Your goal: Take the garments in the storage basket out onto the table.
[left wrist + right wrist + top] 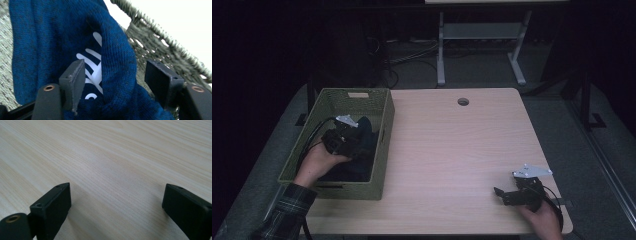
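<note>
Blue knit cloth (pixel 52 45), white stripes, bunched in basket (pixel 160 37)

We are seeing a deep blue knit garment (pixel 50 45) bearing white stripe markings at the centre of the frame, lying against an olive-green woven basket (pixel 160 42) at upper right. We are also looking at a pale wood-grain table (pixel 105 157) and black gripper jaws along the bottom edge.

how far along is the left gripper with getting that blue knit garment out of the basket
Early. Done: the left gripper is down inside the woven basket, jaws astride a fold of the blue knit garment. In hand: closing on that fold; pads not clearly pressing yet. Left: grip and lift out. The right gripper waits open over the bare table.
</note>
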Motion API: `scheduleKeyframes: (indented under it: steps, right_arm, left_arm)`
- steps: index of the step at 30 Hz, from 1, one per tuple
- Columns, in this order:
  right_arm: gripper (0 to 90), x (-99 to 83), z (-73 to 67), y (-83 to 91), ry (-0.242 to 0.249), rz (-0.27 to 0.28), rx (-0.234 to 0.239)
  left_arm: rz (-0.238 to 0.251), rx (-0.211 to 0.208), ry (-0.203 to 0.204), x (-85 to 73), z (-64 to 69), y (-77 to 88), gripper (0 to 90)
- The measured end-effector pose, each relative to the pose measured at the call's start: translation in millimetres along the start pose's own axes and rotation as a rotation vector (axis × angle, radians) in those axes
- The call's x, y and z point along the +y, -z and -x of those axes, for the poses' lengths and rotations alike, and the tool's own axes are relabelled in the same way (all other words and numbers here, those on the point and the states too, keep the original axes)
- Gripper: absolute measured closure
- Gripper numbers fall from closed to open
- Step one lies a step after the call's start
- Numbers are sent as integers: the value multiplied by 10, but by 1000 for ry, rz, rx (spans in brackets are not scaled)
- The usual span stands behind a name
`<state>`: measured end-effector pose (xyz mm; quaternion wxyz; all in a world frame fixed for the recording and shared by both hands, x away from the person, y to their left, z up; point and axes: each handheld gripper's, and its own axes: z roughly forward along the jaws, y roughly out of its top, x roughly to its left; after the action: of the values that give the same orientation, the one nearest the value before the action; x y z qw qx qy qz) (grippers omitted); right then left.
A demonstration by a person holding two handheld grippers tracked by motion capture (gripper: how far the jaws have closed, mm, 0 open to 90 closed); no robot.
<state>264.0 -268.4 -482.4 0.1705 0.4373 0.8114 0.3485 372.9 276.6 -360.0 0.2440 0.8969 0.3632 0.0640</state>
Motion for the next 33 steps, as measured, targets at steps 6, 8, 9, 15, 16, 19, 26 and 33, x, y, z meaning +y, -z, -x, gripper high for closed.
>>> scheduleKeyframes:
  steps: [6, 8, 9, 15, 16, 19, 26, 33]
  right_arm:
    - [82, 0, 0, 0, 0, 0, 0]
    - [82, 0, 0, 0, 0, 0, 0]
    - [82, 0, 0, 0, 0, 0, 0]
    - [82, 0, 0, 0, 0, 0, 0]
    - [82, 0, 0, 0, 0, 0, 0]
    - [82, 0, 0, 0, 0, 0, 0]
    - [82, 0, 0, 0, 0, 0, 0]
    - [82, 0, 0, 0, 0, 0, 0]
  left_arm:
    - [-28, -9, -5, -27, -17, -67, 432]
    - [-34, -24, -9, -30, -20, -73, 494]
    - [-33, -26, -11, -30, -19, -72, 519]
    - [-35, -53, -6, -22, -22, -52, 636]
    - [-35, -61, -3, -22, -25, -43, 651]
    - [-33, -66, 3, -19, -29, -13, 702]
    - [-32, -54, 16, -6, -35, 90, 749]
    - [-17, -41, 22, 16, -56, 242, 756]
